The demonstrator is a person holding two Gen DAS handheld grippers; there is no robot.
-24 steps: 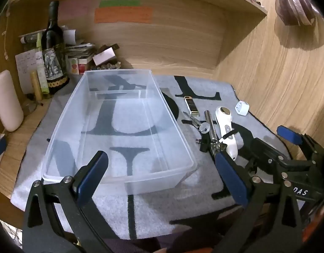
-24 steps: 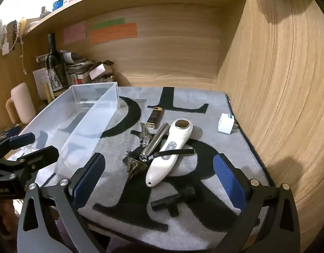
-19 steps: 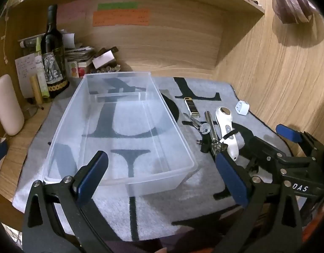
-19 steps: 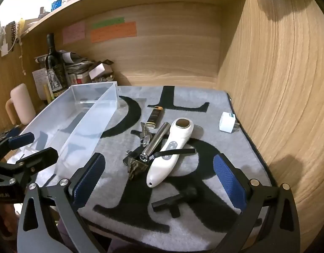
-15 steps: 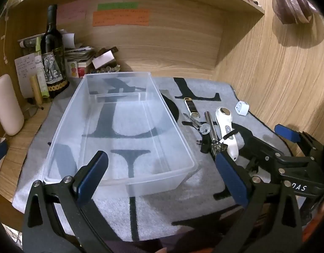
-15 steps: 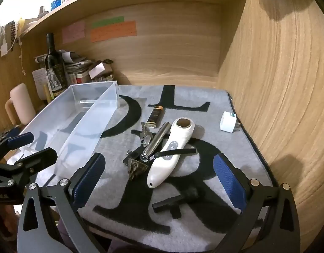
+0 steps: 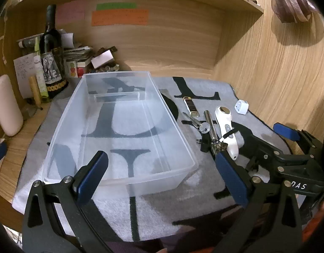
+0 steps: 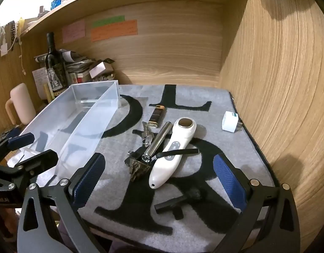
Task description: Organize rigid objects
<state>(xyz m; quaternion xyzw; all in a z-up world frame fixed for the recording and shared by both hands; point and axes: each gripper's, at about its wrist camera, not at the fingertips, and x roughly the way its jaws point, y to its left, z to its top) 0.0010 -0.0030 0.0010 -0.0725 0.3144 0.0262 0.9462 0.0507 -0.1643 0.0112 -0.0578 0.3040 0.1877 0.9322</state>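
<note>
An empty clear plastic bin stands on the left of a grey mat. To its right lie a white handheld device, a metal cylinder tool, keys, a dark lighter, a white plug adapter and a small black part. My left gripper is open over the bin's near wall. My right gripper is open, just short of the white device.
A wine bottle, boxes and papers crowd the back left corner. A pink mug stands at the left. A wooden wall closes the right side and a shelf runs overhead.
Both grippers have drifted only slightly. The objects have not moved.
</note>
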